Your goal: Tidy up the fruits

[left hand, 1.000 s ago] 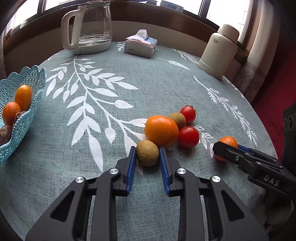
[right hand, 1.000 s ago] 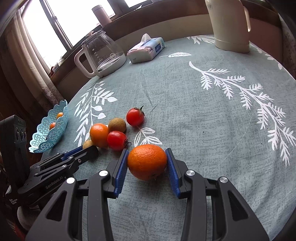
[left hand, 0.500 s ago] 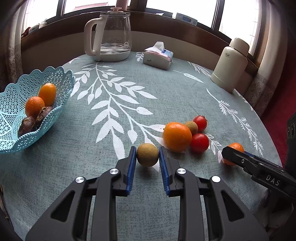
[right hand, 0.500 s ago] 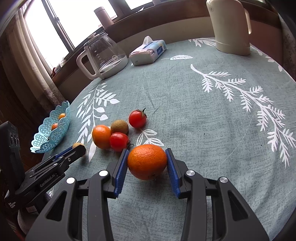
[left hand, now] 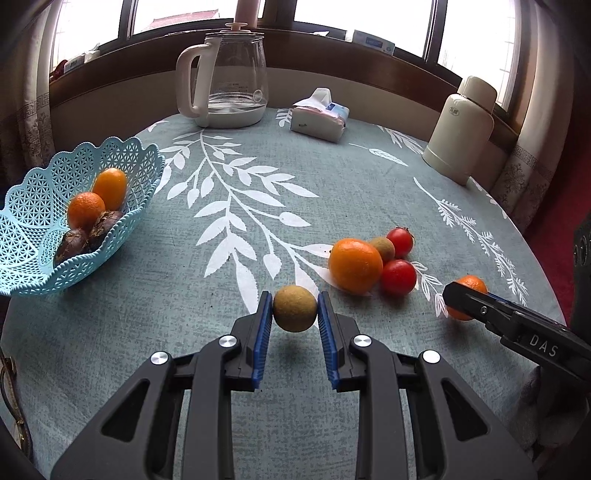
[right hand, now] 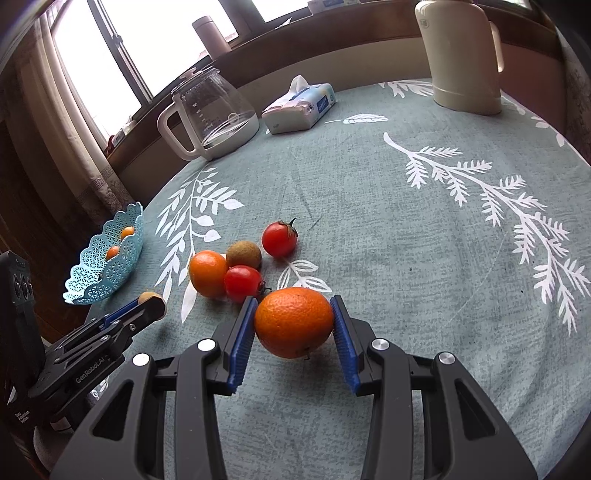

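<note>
While ribbed blue pads (left hand: 263, 334) pinch, round brown fruit (left hand: 294, 308) hangs.

Daylight is pouring in through a row of windows (left hand: 369, 14) running behind the round tabletop (left hand: 332, 177), and they're blowing out pretty white. A dark wooden sill (left hand: 332, 51) is wrapping around under them, with a cream wall panel (left hand: 122, 110) sitting below it. Patterned curtains are hanging at both ends, one on the left (left hand: 22, 129) and one on the right (left hand: 532, 173). The tabletop is wearing a grey-green cloth with white leaf prints (left hand: 236, 199). A tall cylinder thing (right hand: 212, 37) is standing on the sill, plus some small boxes (left hand: 373, 38). Something red (left hand: 561, 251) is showing past the table's right edge, floor or rug, can't tell.
</note>
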A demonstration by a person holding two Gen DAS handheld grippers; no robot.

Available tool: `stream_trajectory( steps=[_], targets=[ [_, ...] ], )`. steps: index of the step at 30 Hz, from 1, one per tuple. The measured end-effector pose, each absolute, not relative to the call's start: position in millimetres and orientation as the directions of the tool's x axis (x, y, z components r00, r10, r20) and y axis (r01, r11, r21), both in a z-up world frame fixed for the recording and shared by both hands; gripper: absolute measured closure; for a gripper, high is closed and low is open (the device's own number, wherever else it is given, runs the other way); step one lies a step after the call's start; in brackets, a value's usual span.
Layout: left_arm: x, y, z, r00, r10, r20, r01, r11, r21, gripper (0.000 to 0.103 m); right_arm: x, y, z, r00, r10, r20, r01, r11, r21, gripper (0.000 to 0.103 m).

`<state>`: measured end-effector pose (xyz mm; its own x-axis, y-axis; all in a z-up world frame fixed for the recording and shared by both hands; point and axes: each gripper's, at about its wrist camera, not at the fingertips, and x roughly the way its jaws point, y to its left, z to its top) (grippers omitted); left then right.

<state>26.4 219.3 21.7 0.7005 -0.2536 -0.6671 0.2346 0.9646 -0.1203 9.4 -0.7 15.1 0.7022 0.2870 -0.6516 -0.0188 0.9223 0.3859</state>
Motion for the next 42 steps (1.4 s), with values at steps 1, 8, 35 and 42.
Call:
stream_trajectory(
  steps=[1,8,35,42],
  targets=[
    [26,219,22,0.701,-0.253,-0.667,0.234,0.965,-0.12,0.077,10,-1,15,0.702,0.287,-0.652,-0.018,0.922,0.386,0.062],
    [21,223,26,0.713,-0.237,-0.66,0.223,0.969,-0.107,0.077,9,-1,15,0.702,0.287,-0.652,-0.018,0.922,0.386,0.062],
    [11,317,73,0.835,-0.038,-0.549,-0.027,0.994,-0.11,0.077,10,0,15,0.701,0.286,-0.653,-0.018,0.923,0.385,0.062],
    [6,330,75,0.838,-0.015,-0.545,-0.053,0.993,-0.11,0.077,9,0,14,0.701,0.285,-0.653,-0.015,0.922,0.387,0.062]
  ],
)
